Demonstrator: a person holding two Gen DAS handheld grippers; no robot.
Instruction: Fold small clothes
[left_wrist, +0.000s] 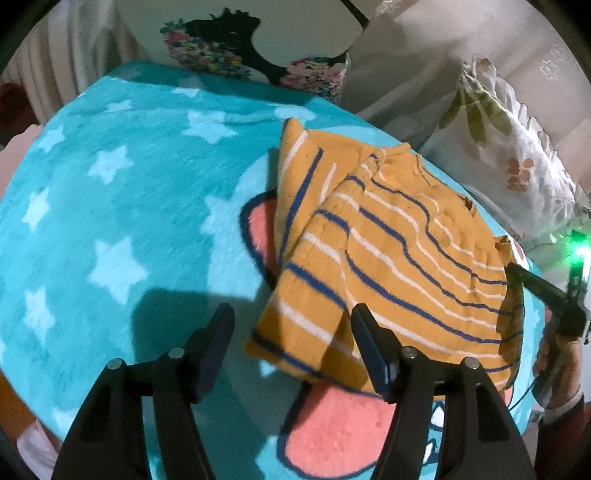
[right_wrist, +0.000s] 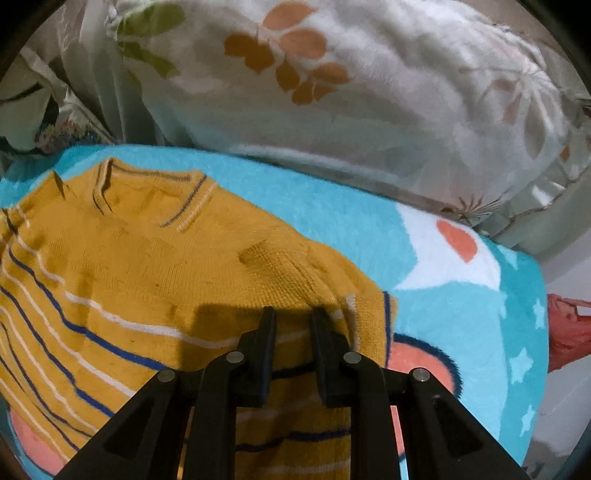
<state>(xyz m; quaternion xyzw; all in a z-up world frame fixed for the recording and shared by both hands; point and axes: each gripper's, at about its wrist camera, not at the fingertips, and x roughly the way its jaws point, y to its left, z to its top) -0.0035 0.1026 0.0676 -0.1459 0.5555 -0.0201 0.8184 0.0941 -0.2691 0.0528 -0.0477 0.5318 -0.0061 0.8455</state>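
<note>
Lying on a turquoise star-print blanket (left_wrist: 110, 221) that covers the bed, a small mustard sweater (left_wrist: 399, 251) with blue and white stripes is partly folded: one sleeve (left_wrist: 306, 177) is turned in across the body, and the neckline (right_wrist: 147, 181) faces the floral pillow (right_wrist: 351, 92) at the far edge. Its long axis runs from that collar toward you, slanting a little toward your left in the right wrist view, with the hem nearest your hands. Your right tongs (right_wrist: 291, 317) sit at the sweater's near right corner, narrowed over the knit; a pucker of fabric gathers just ahead of the tips, so they seem to pinch the edge, though the contact itself is hidden. That hold probably readies this side to be lifted and carried across. Your left tongs (left_wrist: 291, 314) are spread wide and empty, hovering over the blanket with one finger above the hem corner, likely waiting to pin or take the other side. Behind the bed stands a floral cushion (left_wrist: 306, 74) against a pale wall.
</note>
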